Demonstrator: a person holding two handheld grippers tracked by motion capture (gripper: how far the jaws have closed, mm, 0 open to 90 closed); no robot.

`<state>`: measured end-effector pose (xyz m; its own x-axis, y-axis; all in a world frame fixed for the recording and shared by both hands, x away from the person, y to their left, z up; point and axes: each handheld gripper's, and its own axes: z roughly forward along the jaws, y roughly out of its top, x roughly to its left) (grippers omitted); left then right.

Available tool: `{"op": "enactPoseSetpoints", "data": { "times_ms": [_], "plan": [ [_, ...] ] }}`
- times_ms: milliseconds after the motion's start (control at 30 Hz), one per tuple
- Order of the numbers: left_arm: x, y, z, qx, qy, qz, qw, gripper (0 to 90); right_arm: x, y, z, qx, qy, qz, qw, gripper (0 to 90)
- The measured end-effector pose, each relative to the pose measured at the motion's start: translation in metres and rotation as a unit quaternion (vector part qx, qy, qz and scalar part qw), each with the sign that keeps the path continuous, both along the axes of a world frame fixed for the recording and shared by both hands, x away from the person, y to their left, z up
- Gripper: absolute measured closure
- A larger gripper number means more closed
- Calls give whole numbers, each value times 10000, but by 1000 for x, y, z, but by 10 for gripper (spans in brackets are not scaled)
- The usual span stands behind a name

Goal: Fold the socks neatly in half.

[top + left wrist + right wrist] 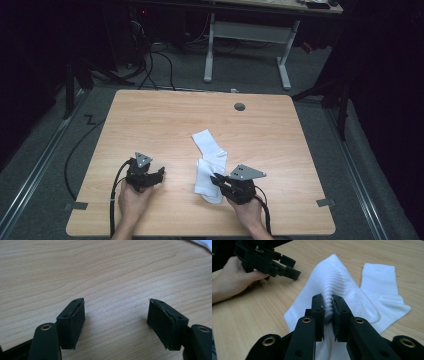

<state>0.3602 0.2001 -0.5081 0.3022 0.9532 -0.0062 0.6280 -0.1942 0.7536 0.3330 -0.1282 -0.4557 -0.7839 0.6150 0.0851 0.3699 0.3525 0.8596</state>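
Sock (209, 165) lengthwise toward table's (150, 115) far edge, bunched fabric pinched in right tool (327, 305); left tool (116, 322) agape.

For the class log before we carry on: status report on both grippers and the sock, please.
Right gripper shut on white sock, fabric bunched and lifted between pads. Left gripper open, empty, over bare table. Nothing in the way.

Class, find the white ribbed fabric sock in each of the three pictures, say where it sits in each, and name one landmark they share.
High view: the white ribbed fabric sock lies centre-right on the light wooden table, its near end at the right gripper.
Left gripper view: a white sliver at the top right corner, probably the sock.
Right gripper view: centre, bunched and pinched between the black jaws.
Shared landmark: the table's wood grain.
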Motion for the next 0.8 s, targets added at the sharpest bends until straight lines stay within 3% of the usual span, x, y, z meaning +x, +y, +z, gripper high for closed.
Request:
{"op": "enactPoseSetpoints", "data": {
  "times_ms": [567, 800],
  "plan": [
    [-1, -1, 0, 4, -3, -36, 10000, 310, 17, -7, -18, -104, 255, -190, 9994, 804],
    [-9, -16, 2, -12, -106, -402, 9991, 304, 24, -5, -24, -252, 309, -247, 9989, 803]
  ]
}}
